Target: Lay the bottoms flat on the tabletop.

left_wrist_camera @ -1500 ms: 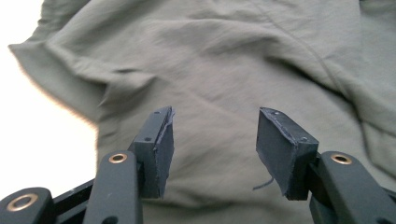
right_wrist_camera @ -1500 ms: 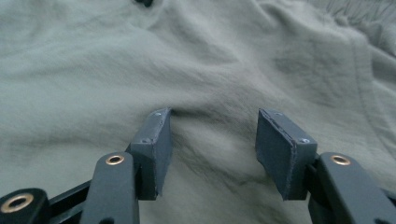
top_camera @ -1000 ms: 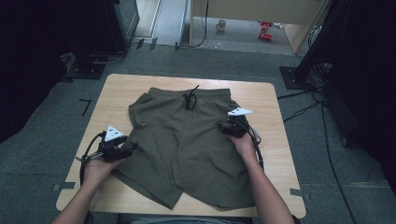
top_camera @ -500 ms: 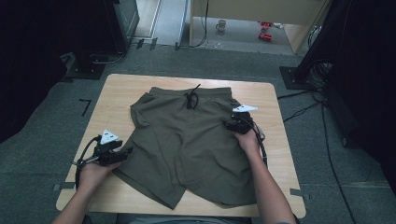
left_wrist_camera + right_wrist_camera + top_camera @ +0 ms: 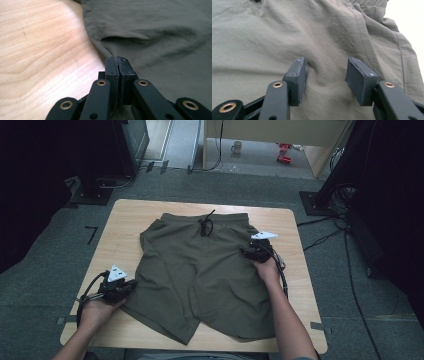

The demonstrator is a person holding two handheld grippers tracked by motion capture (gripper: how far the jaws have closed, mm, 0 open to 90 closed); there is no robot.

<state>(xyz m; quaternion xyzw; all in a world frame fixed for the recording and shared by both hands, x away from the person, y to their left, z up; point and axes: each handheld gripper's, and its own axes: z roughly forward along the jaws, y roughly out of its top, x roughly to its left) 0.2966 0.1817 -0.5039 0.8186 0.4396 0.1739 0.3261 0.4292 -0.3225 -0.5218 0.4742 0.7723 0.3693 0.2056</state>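
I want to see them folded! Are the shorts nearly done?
Not yet. The shorts lie spread flat on the table, nothing folded. The left gripper has just closed on the edge of one leg. The right gripper presses on the cloth near the waistband, jaws apart, a ridge of cloth between them. All the folding is probably left.

No readable text, labels, brands or numbers anywhere.

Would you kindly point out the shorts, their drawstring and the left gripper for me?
shorts (image 5: 200,270), high view, middle of the front fabric.
drawstring (image 5: 206,224), high view, knot at the waistband.
left gripper (image 5: 117,65), left gripper view, closed jaw tips at the shorts' edge.
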